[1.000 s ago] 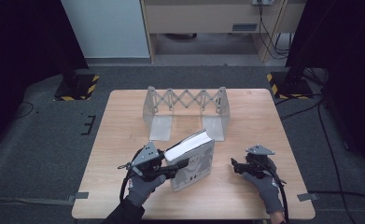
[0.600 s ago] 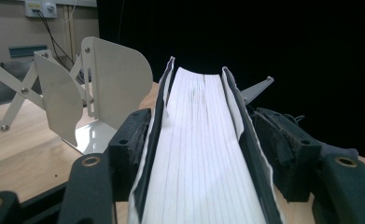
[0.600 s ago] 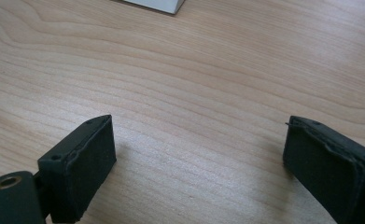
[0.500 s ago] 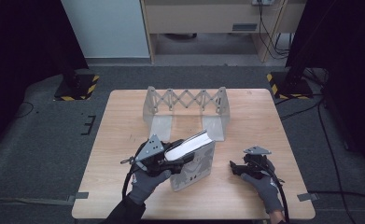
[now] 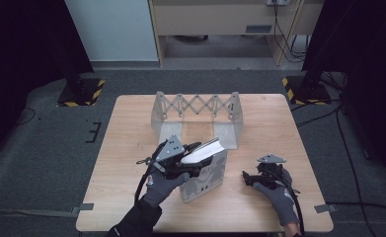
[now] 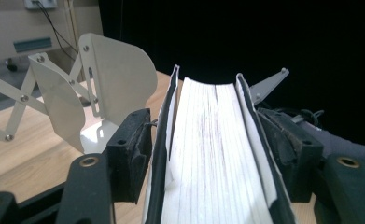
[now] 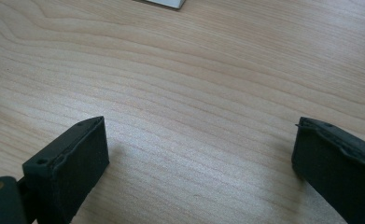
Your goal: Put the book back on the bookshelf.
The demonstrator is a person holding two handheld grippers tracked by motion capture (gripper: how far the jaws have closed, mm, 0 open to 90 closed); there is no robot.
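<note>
A thick book [image 5: 208, 175] with a grey cover stands tilted on the wooden table [image 5: 131, 133], page edges up. My left gripper [image 5: 199, 157] is shut on the book's upper part. In the left gripper view the book [image 6: 208, 154] sits between the two pads, cover against the right pad [image 6: 287, 149]. These jaws have just been opening a little, with the book still between them. My right gripper [image 5: 247, 178] rests low over the table to the right of the book. It is open, its jaws have just widened, and bare wood lies between them [image 7: 199, 154].
A white metal scissor-type book rack [image 5: 195, 106] stands at the back middle of the table, and its end plate [image 6: 115, 79] is just beyond the book. Dark carpet surrounds the table. A cabinet [image 5: 220, 19] stands behind.
My left gripper has risen and moved toward the rack, tipping the book's top edge higher. The right gripper stays in place, its jaws a bit wider.
</note>
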